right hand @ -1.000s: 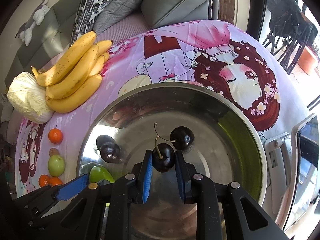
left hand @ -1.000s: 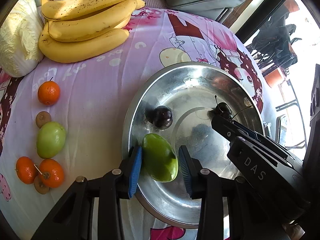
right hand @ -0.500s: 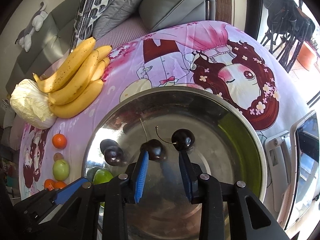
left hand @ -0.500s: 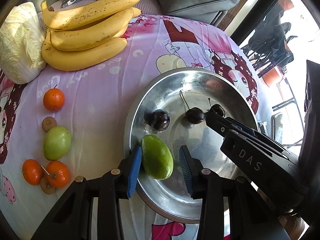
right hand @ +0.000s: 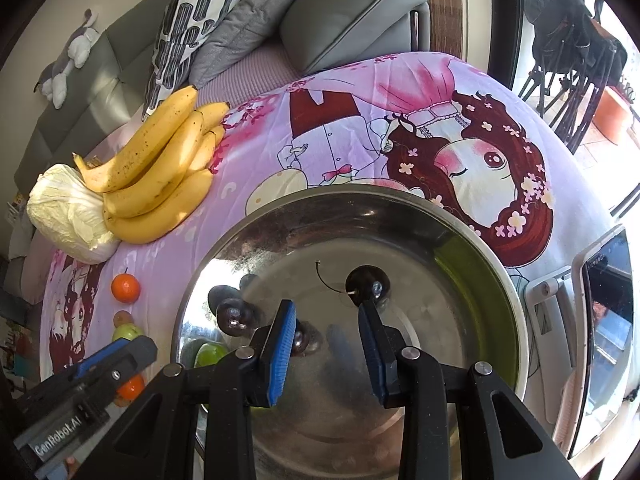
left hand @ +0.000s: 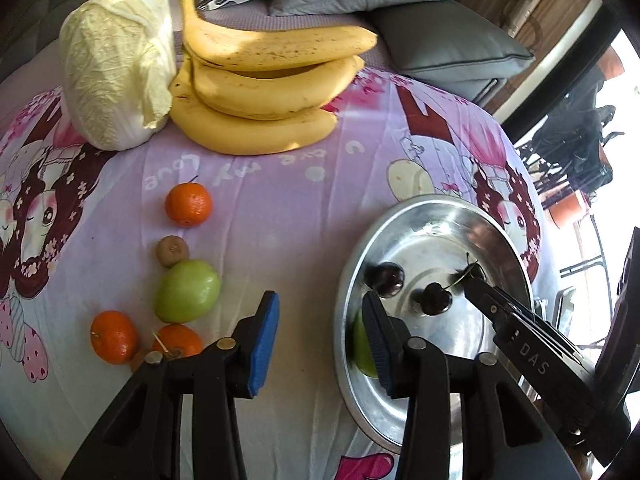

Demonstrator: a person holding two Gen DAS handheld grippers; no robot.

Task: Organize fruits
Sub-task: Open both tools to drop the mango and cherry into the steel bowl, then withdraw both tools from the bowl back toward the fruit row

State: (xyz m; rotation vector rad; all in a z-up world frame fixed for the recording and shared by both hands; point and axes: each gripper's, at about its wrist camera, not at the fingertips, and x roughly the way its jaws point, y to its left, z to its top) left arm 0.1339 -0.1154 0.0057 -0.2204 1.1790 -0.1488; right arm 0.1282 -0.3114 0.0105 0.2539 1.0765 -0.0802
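Observation:
A steel bowl (left hand: 500, 236) (right hand: 476, 240) on the pink cloth holds a dark plum (left hand: 386, 278) (right hand: 234, 314), two cherries (left hand: 436, 300) (right hand: 366, 280) and a green fruit (left hand: 362, 350) (right hand: 208, 354) at its left edge. My left gripper (left hand: 320, 334) is open and empty over the cloth at the bowl's left rim. My right gripper (right hand: 326, 346) is open and empty above the bowl, with one cherry (right hand: 304, 342) beside its left finger. On the cloth lie a green apple (left hand: 187, 290), several small oranges (left hand: 188, 204) and a small brown fruit (left hand: 172, 250).
A banana bunch (left hand: 264, 92) (right hand: 156, 172) and a cabbage (left hand: 116, 60) (right hand: 68, 212) lie at the far side. Grey cushions (right hand: 352, 12) sit behind the table. A phone on a stand (right hand: 604, 320) is right of the bowl.
My left gripper let go of the green fruit in the bowl and swung left, out over the cloth. My right gripper opened, released the cherry into the bowl and pulled back.

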